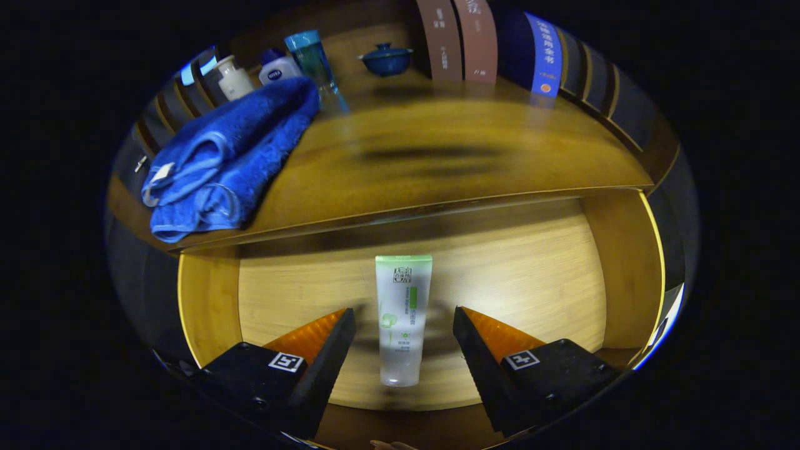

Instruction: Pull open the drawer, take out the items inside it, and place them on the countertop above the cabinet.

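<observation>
The hand-held gripper point(404, 322) hangs over the open drawer point(537, 275) with its two fingers point(331, 350) spread wide, holding nothing. A white tube point(402, 315) with a green end lies flat on the wooden drawer floor, lengthwise between the fingers; there is a clear gap on each side, so neither finger touches it. Its green end points away from the gripper, toward the cabinet, and its clear rounded end lies nearest the gripper body.

Beyond the drawer, the wooden worktop point(437, 162) runs across the top of the cabinet. A folded blue towel point(225, 162) rests on its left part, reaching the front edge. Behind the towel, at the back, stand a small cream bottle point(235, 77), a white bottle with a blue label point(279, 69) and a tall clear blue bottle point(312, 62), close together. Further right at the back sits a dark blue lidded bowl point(385, 59), and beside it upright books point(462, 40) line the rear.
</observation>
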`<state>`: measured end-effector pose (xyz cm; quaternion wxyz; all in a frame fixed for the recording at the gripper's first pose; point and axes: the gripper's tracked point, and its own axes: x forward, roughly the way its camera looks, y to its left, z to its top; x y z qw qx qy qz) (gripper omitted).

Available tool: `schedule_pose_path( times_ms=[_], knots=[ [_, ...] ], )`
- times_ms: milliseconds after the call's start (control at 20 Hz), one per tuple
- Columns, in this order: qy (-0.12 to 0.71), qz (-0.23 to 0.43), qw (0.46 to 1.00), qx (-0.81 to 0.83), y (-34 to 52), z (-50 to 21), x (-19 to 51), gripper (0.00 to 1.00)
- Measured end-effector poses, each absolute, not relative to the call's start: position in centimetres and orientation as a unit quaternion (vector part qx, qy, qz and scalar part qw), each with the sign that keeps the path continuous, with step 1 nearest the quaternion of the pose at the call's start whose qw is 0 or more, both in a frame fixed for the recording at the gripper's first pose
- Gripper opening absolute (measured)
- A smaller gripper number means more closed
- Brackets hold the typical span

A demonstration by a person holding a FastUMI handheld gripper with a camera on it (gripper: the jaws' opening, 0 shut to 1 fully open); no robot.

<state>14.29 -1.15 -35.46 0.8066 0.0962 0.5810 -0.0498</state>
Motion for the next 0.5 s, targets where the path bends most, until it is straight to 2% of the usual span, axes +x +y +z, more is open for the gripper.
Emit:
schedule_pose_path(
  times_ms=[400,500],
  knots=[
    [0.637,-0.045,0.765,0.082,-1.0,-37.9,13.0,0.97],
    [0.648,-0.052,0.757,0.065,-1.4,-38.3,12.7,0.92]
  ],
)
